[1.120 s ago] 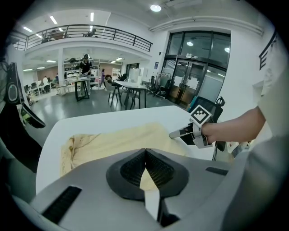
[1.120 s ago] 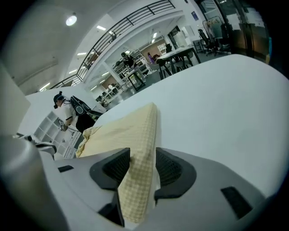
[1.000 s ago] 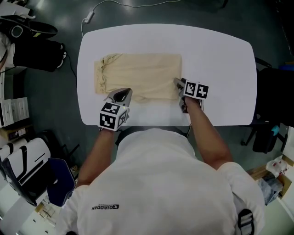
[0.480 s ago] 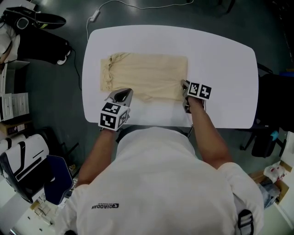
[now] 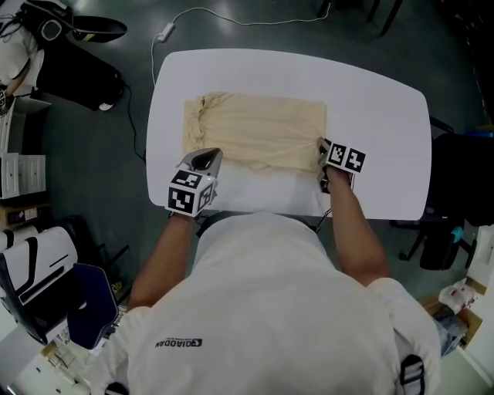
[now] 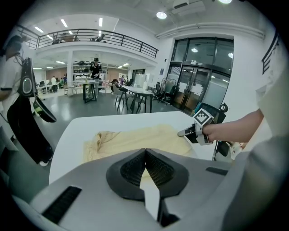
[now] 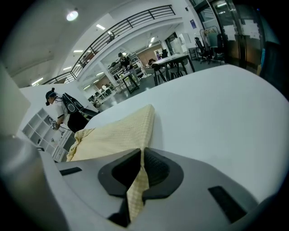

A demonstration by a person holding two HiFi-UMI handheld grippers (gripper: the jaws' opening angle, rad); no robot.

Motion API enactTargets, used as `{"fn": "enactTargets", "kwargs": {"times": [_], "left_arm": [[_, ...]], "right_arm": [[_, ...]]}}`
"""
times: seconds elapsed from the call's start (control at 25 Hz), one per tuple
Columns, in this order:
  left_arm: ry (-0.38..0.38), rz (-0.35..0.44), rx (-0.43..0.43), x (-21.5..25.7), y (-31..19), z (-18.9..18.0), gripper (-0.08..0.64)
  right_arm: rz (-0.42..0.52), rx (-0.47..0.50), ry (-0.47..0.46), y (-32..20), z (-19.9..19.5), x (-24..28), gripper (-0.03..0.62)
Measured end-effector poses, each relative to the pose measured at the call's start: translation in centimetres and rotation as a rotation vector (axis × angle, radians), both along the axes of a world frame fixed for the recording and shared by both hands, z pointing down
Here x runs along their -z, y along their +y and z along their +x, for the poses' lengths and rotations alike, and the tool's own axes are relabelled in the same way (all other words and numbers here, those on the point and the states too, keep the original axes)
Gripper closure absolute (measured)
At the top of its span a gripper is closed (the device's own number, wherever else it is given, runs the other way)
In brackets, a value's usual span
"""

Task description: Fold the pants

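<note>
Cream pants lie folded lengthwise on the white table, with the gathered waist at the left. My right gripper is at the pants' near right corner. In the right gripper view its jaws have just been closing and now pinch a strip of the checked cloth between the pads. My left gripper hovers at the near edge toward the waist end. In the left gripper view its jaws meet at the tips, and no cloth shows between them. The pants lie just beyond.
A black bag and a white cable lie on the floor at the upper left. A dark chair stands off the table's right end. White shelving stands at the left.
My right gripper's jaws have closed on the pants' near right corner. My left gripper has shifted left along the near edge toward the waist. The head view has drifted, so the table sits further right.
</note>
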State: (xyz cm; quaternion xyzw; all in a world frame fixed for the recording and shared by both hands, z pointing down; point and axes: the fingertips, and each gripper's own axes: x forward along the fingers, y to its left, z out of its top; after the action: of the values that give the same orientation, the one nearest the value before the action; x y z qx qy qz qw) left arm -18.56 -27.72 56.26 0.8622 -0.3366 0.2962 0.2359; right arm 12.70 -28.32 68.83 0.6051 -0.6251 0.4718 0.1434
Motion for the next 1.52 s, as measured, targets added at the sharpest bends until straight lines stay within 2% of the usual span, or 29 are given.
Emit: {"fn": "enactTargets", "kwargs": {"times": [0.16,0.28,0.52,0.8,1.0,1.08,1.24,1.52], "left_arm": [[0.018,0.014,0.003,0.5,-0.1,-1.5,0.532],[0.030,0.022,0.008,0.6,-0.3,-2.9,0.532],[0.045,0.048,-0.003,1.8,-0.8,-4.1,0.532],[0.077,0.071,0.008,2.5,-1.3,-6.1,0.532],[0.087,0.073,0.028,2.8,-2.2,-3.3,0.532],[0.097,0.080,0.043,3.1,-2.0,-5.4,0.532],[0.116,0.092,0.081,3.0,-1.3,-12.3,0.532],[0.125,0.094,0.148,2.8,-0.9,-15.5,0.532]], "right_arm": [[0.069,0.025,0.048,-0.6,-1.0,3.6,0.554],[0.136,0.058,0.060,-1.1,-3.1,7.0,0.554],[0.262,0.122,0.012,-2.7,-7.9,13.1,0.554],[0.319,0.205,-0.015,-3.9,-13.8,16.6,0.554],[0.348,0.246,-0.057,-5.8,-13.6,18.6,0.554],[0.365,0.265,-0.069,-6.2,-16.6,19.5,0.554],[0.386,0.313,-0.069,-7.0,-25.5,20.4,0.554],[0.351,0.399,-0.022,-8.9,-31.2,18.9,0.555]]}}
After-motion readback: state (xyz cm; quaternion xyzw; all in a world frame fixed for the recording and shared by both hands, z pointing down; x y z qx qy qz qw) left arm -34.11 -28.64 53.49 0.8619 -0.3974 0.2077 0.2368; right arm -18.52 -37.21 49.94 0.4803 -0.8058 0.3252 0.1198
